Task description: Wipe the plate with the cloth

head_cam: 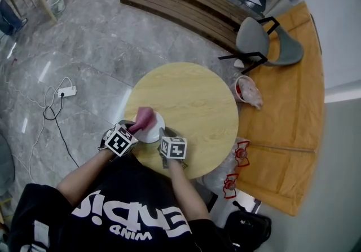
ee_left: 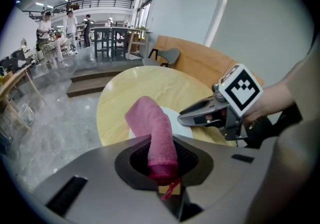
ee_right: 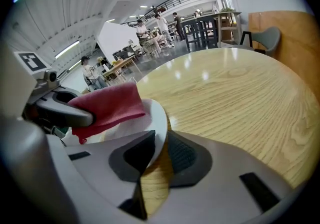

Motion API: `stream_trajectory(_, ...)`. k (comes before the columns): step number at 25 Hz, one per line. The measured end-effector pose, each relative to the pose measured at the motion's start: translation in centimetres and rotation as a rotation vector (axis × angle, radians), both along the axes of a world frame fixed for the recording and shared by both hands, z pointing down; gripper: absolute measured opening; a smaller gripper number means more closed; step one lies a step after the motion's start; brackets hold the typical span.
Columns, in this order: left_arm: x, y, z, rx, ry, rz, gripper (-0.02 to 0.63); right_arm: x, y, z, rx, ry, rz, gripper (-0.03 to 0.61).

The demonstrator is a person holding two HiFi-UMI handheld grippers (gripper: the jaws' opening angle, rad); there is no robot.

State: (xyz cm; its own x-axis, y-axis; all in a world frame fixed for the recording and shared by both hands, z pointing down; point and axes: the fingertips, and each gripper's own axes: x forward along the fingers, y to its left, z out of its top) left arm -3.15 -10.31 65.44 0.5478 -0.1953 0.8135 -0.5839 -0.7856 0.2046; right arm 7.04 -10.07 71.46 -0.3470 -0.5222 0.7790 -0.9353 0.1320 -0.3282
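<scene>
Holding the plate (head_cam: pixel 151 128) tilted up at the near left edge of the counter (head_cam: pixel 194 96), pinched by the rim between the jaws of the right gripper (head_cam: pixel 163 133). Closed right down on that thin white edge, nothing else in there. Pressing the pink cloth (head_cam: pixel 143 118) against the plate's face from the other side, clamped by one end in the shut jaws of the left gripper (head_cam: pixel 133 129), with the rest flopped forward over the white. Looks like wiping in progress.

Now the risks. Push too hard with the cloth and could lever the rim straight out of that narrow pinch, with so little bite on a smooth surface. This close to the counter's edge, could well land on the floor (head_cam: pixel 84 59) instead of the wood. Could also end up dragging only a limp fold and cleaning little, or knocking jaws against jaws with both working so close together.
</scene>
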Motion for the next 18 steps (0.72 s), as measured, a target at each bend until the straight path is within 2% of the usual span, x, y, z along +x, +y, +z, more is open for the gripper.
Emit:
stream_trajectory(8,4.6,4.6,1.9,-0.085,0.018,0.172,0.051,-0.1,-0.1,0.1,0.001,-0.010,0.008,0.095)
stream_trajectory(18,6.9,5.3,3.9,-0.150,0.050,0.202,0.051,0.1,-0.3,0.1,0.005,0.004,0.034,0.092)
